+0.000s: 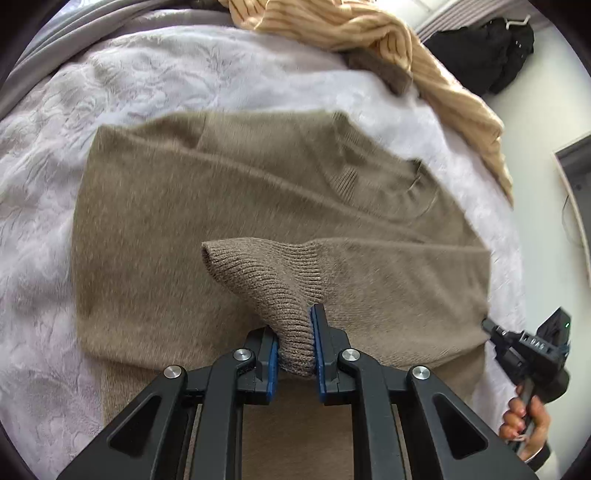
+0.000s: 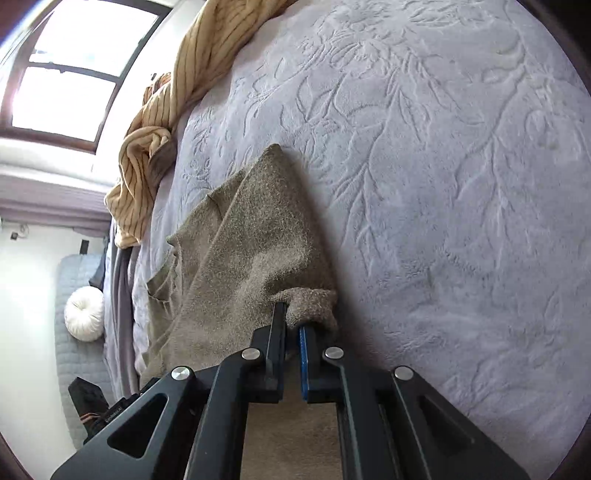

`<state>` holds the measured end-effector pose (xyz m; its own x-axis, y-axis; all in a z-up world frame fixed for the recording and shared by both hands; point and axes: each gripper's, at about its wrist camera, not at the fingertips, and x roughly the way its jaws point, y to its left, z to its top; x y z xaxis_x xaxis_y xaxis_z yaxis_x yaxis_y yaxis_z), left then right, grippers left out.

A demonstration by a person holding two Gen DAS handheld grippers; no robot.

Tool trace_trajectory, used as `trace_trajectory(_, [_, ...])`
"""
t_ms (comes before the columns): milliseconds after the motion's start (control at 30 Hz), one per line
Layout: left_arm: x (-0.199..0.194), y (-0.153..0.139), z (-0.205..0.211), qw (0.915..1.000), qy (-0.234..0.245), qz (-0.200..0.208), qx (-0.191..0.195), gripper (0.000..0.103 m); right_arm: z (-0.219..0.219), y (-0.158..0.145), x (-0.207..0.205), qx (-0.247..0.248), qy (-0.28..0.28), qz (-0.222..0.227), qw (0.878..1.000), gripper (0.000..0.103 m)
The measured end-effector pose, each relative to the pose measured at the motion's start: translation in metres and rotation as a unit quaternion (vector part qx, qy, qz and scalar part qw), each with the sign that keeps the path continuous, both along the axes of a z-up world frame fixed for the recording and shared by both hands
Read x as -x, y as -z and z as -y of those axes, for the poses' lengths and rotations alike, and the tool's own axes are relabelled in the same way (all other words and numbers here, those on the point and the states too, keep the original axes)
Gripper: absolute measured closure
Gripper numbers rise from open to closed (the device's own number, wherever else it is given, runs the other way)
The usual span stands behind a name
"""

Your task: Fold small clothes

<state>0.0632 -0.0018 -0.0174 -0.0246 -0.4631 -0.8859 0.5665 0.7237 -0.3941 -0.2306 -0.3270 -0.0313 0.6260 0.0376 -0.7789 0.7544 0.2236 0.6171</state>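
Left wrist view: the taupe brushed-knit sweater (image 1: pixel 258 206) lies spread across the pale lavender embossed bedspread (image 1: pixel 48 206), filling the middle of the frame, with its neckline toward the right. The left hand-held gripper (image 1: pixel 295 343) is clamped on the ribbed knit cuff (image 1: pixel 269 273) of one sleeve, at lower centre; the blue pads (image 1: pixel 317 343) press the rib from both sides, and the cuff stands raised above the sweater body.

At the lower right edge of the same frame, the right hand-held gripper (image 1: pixel 491 326) sits at the sweater's edge, carried by a person's hand (image 1: pixel 524 421). Right wrist view: that gripper (image 2: pixel 293 325) has its jaws together on a rolled knit edge (image 2: pixel 314 299) of the sweater, at lower centre.

Handling judgement:
- Weight: light; one pinch lifts a sleeve.
- Stiffness: none; the knit drapes and sags wherever it is unsupported.
- Surface: fuzzy, not slippery; it is likely to cling to the plush bedspread and drag when pulled flat.
- Stretch: the rib gives under tension; avoid hard pulls.

Recommended hold points: ribbed cuffs, hem and seamed edges, where the fabric is doubled and fills the pads.

A tan striped garment (image 1: pixel 369 29) lies bunched at the upper right of the left wrist view, well apart from the sweater.
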Motion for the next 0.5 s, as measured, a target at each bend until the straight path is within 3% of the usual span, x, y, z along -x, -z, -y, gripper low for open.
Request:
trace_trajectory(67, [0.002,0.006,-0.007,0.9997,-0.007,0.007,-0.021,0.085,0.001,0.008,0.000,-0.011,-0.010,-0.006,1.000,0.097])
trace_trajectory(100, [0.001,0.006,-0.013,0.9994,-0.015,0.016,-0.027,0.076,0.002,0.011,0.001,-0.017,-0.008,-0.003,1.000,0.097])
trace_trajectory(133, [0.000,0.005,-0.017,0.9990,-0.020,0.025,-0.033,0.067,0.001,0.014,0.002,-0.023,-0.007,0.000,1.000,0.097])
trace_trajectory(167, [-0.002,0.001,-0.025,0.9971,-0.033,0.049,-0.048,0.043,0.002,0.015,0.005,-0.030,-0.009,0.002,1.000,0.097])
trace_trajectory(200, [-0.003,-0.003,-0.031,0.9946,-0.043,0.073,-0.059,0.032,0.002,0.015,0.008,-0.034,-0.012,0.001,0.999,0.097])
trace_trajectory(233, [-0.005,-0.008,-0.038,0.9919,-0.048,0.097,-0.066,0.032,0.001,0.013,0.011,-0.038,-0.019,-0.003,0.999,0.096])
trace_trajectory(300, [-0.011,-0.012,-0.045,0.9909,-0.044,0.102,-0.076,0.032,-0.006,0.005,0.007,-0.031,-0.054,-0.028,0.998,0.092])
trace_trajectory(400, [-0.019,-0.012,-0.050,0.9892,-0.043,0.106,-0.091,0.032,-0.019,-0.020,0.008,0.031,-0.116,-0.067,0.991,0.084])
trace_trajectory(500, [-0.022,-0.008,-0.049,0.9911,-0.039,0.094,-0.086,0.032,-0.015,-0.047,0.008,0.090,-0.132,-0.058,0.985,0.077])
